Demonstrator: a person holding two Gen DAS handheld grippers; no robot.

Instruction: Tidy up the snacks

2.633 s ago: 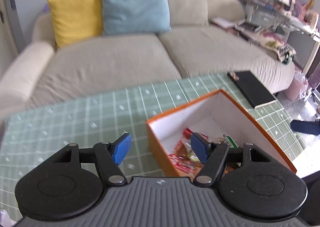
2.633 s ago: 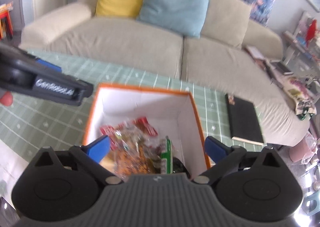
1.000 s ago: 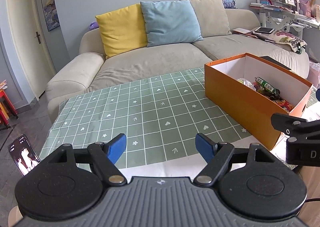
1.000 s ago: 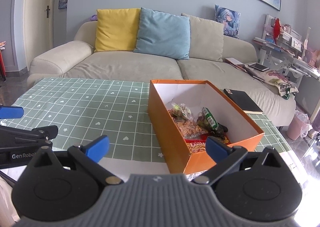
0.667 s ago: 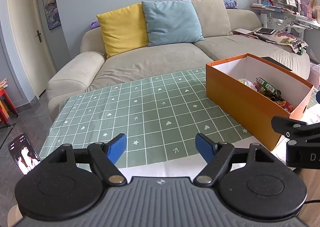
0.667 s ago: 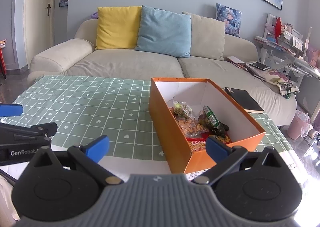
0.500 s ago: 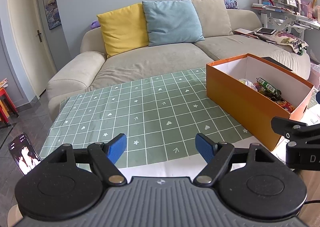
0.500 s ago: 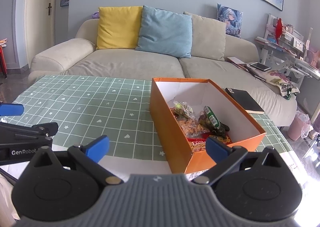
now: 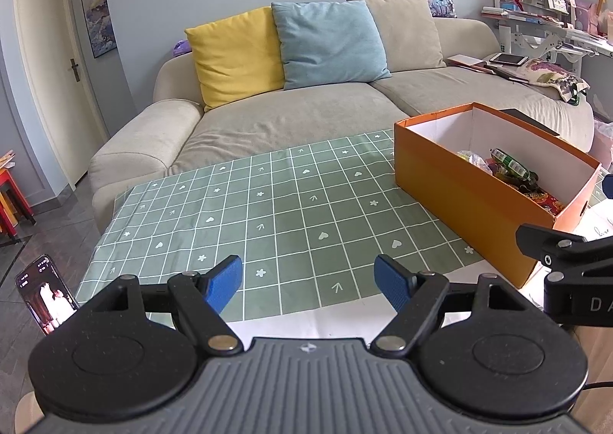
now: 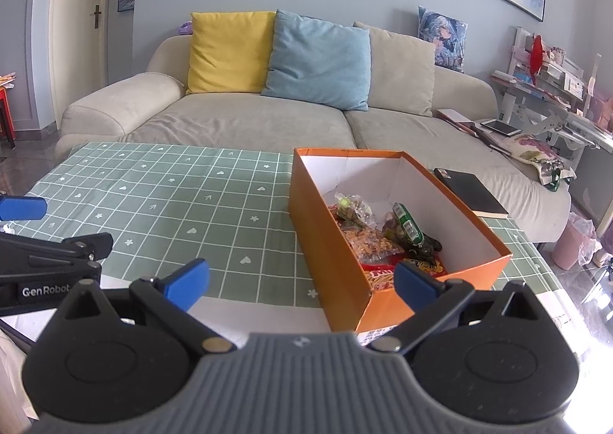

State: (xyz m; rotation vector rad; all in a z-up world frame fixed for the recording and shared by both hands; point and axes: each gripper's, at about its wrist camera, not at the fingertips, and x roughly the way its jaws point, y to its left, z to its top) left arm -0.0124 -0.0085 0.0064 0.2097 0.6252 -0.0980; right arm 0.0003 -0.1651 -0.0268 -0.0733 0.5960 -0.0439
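I have both tools hovering low over the near edge of the table. My left gripper (image 9: 308, 279) has its blue pads spread wide with nothing between them, only the green checked tablecloth (image 9: 268, 204) showing through the gap. My right gripper (image 10: 300, 280) is likewise spread wide and empty; its right pad sits in front of the near corner of the orange box (image 10: 329, 242) in my view, but I see no contact.

The snacks (image 10: 379, 238) are all in the orange box, piled toward its near end: clear packets of something orange and crumbly, a green-labelled packet (image 10: 408, 227) leaning on top, a dark packet beside it, and a red wrapper at the bottom. The far end of the box shows bare white lining. The box stands on the right side of the tablecloth, its long side running away from me.

Just past the box on the right lies a black notebook (image 10: 471, 192). Behind the table is a beige sofa (image 10: 249, 123) with a yellow cushion (image 10: 228, 51) and a blue cushion (image 10: 318, 58) side by side. From the left camera I see a phone (image 9: 46, 294) propped upright at the left, off the table, with its screen lit.
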